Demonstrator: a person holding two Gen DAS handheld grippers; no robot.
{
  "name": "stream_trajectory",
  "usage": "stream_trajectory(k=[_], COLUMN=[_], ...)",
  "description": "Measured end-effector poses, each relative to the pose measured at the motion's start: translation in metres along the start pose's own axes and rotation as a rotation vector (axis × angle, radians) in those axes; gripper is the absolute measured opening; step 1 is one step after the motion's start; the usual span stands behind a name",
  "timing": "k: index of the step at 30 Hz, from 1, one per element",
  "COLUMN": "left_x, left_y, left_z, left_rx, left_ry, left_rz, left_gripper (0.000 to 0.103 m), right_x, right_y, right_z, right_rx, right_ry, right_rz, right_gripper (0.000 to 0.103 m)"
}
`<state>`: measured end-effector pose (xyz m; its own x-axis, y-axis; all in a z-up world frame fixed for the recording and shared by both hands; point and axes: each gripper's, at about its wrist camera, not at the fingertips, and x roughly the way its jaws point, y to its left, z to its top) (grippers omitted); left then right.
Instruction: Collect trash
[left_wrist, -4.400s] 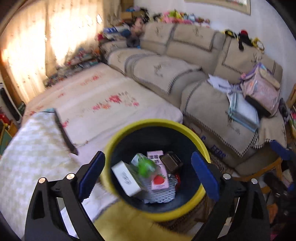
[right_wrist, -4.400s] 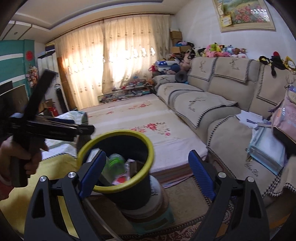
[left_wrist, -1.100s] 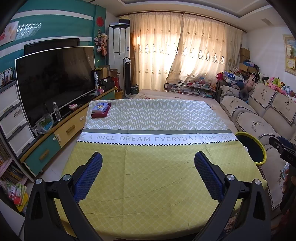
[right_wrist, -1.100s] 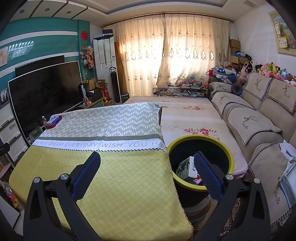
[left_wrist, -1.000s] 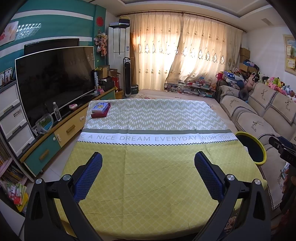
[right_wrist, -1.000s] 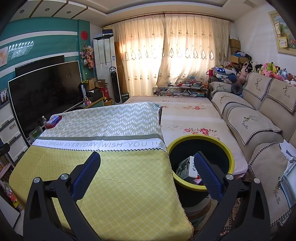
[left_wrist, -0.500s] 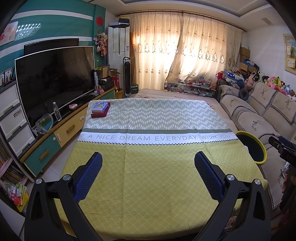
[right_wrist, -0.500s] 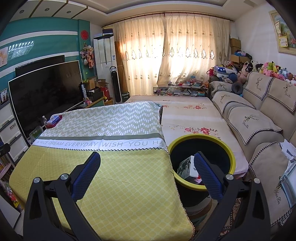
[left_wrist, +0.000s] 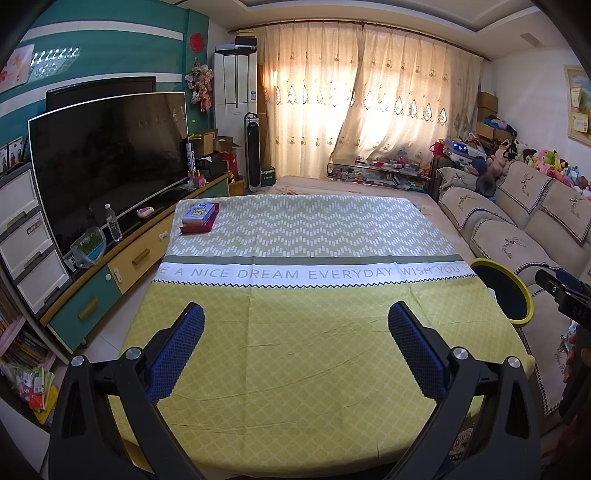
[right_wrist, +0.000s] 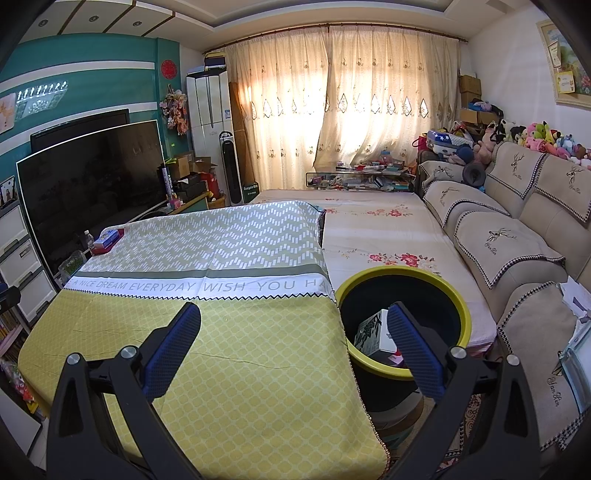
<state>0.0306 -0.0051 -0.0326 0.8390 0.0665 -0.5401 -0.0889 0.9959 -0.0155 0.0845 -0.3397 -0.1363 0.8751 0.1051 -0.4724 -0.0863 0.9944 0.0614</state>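
A black trash bin with a yellow rim (right_wrist: 402, 291) stands off the table's right edge and holds a white carton (right_wrist: 373, 330) and other scraps. The bin also shows at the right in the left wrist view (left_wrist: 517, 295). My left gripper (left_wrist: 295, 325) is open and empty above the near part of the table (left_wrist: 295, 354), which has a yellow and green cloth. My right gripper (right_wrist: 293, 325) is open and empty, its right finger in front of the bin. The right gripper's body shows at the right edge of the left wrist view (left_wrist: 565, 295).
A red box with a blue card pack (left_wrist: 199, 219) lies at the table's far left corner. A TV (left_wrist: 107, 155) and cabinet (left_wrist: 110, 273) stand to the left. A floral-covered bed or bench (right_wrist: 384, 236) and beige sofa (right_wrist: 517, 236) are to the right.
Over four seconds both grippers pulled back from above the bin to the near side of the table. In the last second almost nothing has moved.
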Motion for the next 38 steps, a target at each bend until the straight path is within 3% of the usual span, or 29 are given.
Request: stream_trajectory(k=[29,33,38], left_x=[0.016,0.038,0.094], left_y=[0.006,0.012,0.029], left_z=[0.009,0.019,0.037], left_rx=[-0.005,-0.009,-0.021], left_ry=[0.016,0.058,0.116], left_rz=[-0.016,-0.017,-0.008], left_gripper=[0.098,0.098,0.098], right_x=[0.011,0.026,0.069], right_y=[0.003,0.009,0.030], right_z=[-0.003,0.010,0.036], right_rx=[0.002,-0.016,-0.072], right_ry=[0.022,0.035,0.072], right_rz=[0.021,0.055,0.090], right_gripper=[0.096,0.096,0.096])
